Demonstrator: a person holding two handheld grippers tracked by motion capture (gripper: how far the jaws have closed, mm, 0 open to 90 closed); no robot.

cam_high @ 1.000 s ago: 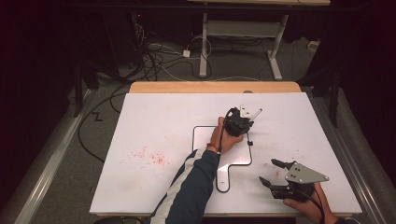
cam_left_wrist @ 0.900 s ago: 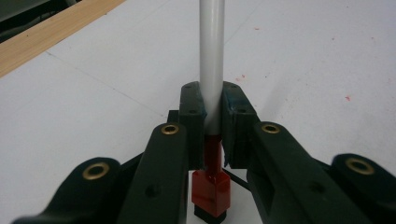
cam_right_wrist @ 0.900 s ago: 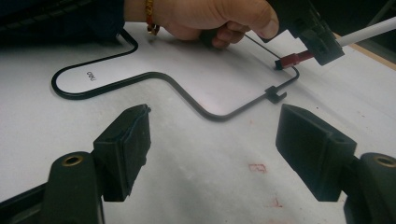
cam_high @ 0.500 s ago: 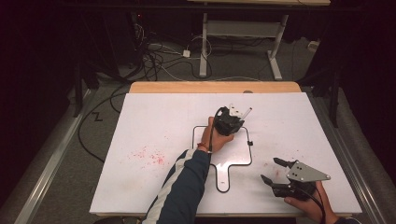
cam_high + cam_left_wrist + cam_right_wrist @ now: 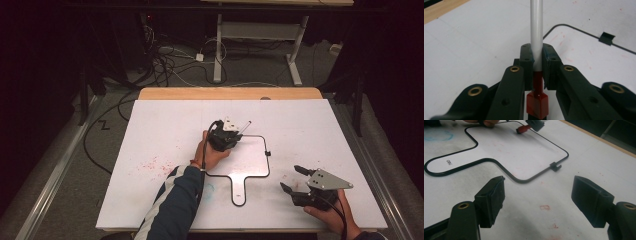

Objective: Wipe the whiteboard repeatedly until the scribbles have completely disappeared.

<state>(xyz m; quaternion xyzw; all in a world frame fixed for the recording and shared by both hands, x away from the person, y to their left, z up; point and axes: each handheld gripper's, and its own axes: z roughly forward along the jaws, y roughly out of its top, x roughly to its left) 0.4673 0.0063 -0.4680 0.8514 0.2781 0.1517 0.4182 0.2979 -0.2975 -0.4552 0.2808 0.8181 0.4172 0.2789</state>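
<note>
On the white table [image 5: 165,130], the left gripper [image 5: 233,134] is clenched on a red-capped marker [image 5: 536,45], its grey barrel pinched between the pads and pointing out over the far-left corner of the paddle-shaped whiteboard [image 5: 250,160]. Faint red smears show on the board and on the table beside it (no clear fresh line), so the marking looks barely begun and most of it seems left. The right gripper [image 5: 294,179] rests near the board's handle, jaws spread, holding nothing. A small black clip [image 5: 555,166] sits on the board's edge, clear of the marker.
</note>
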